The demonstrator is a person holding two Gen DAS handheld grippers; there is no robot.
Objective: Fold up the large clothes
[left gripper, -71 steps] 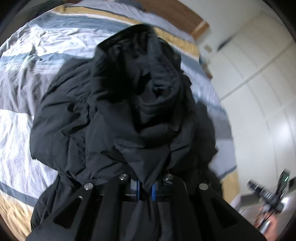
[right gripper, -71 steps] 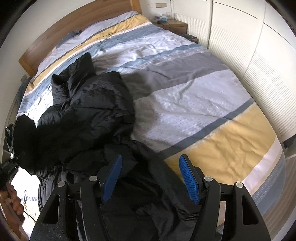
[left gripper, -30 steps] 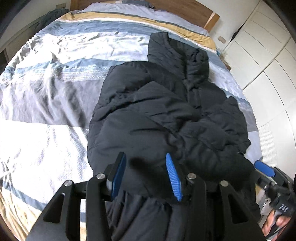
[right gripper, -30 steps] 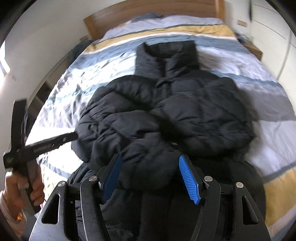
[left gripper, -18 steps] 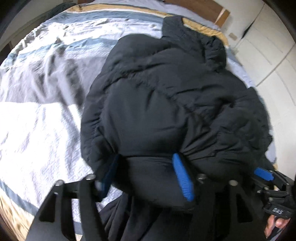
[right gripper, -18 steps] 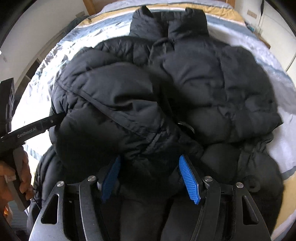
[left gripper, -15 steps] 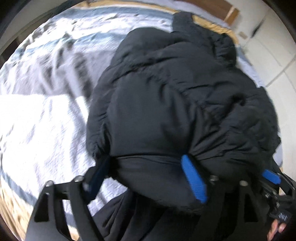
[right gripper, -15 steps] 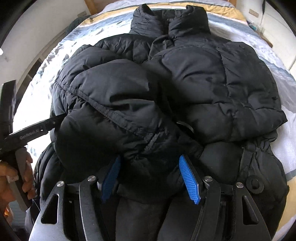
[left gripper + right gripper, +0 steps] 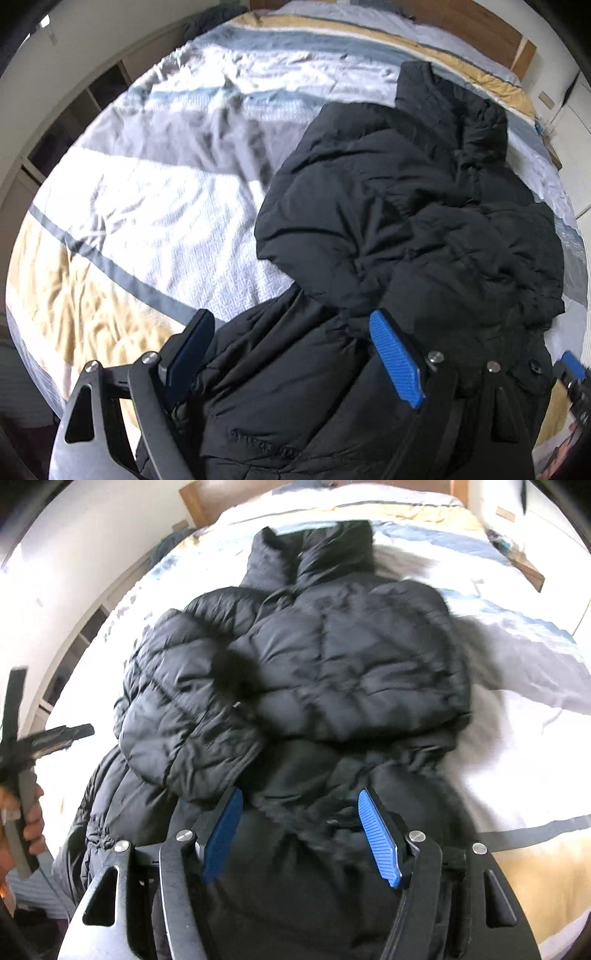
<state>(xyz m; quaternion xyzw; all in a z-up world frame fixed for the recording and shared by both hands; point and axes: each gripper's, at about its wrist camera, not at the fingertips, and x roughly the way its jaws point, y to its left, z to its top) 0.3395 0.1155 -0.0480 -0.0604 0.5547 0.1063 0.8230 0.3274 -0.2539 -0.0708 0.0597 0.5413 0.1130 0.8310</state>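
**A:** Left wrist view first: what is the biggest thing?

**B:** A wide bed with a striped cover of white, grey, blue and yellow bands (image 9: 155,206). A wooden headboard (image 9: 480,26) stands at its far end.

**A:** And the garment?

**B:** A black quilted puffer jacket (image 9: 424,229) lies on the bed cover, collar toward the headboard, hem toward the cameras. In the right wrist view the jacket (image 9: 332,672) has both padded sleeves folded across its chest, one overlapping the other.

**A:** How does the left gripper stand?

**B:** The left gripper (image 9: 291,354) hangs over the jacket's hem, by the edge nearer the bare cover. Its jaws have just been opening and now stand wide apart; the blue ribbed pads (image 9: 397,363) press on nothing, though dark fabric lies beneath them.

**A:** And the other one?

**B:** The right gripper (image 9: 303,830) is parted too, above the jacket's lower middle, its blue pads (image 9: 378,842) clear of the cloth.

**A:** Anything smaller?

**B:** A hand (image 9: 29,819) at the left of the jacket, wrapped around the left gripper's handle, seen from the right wrist.
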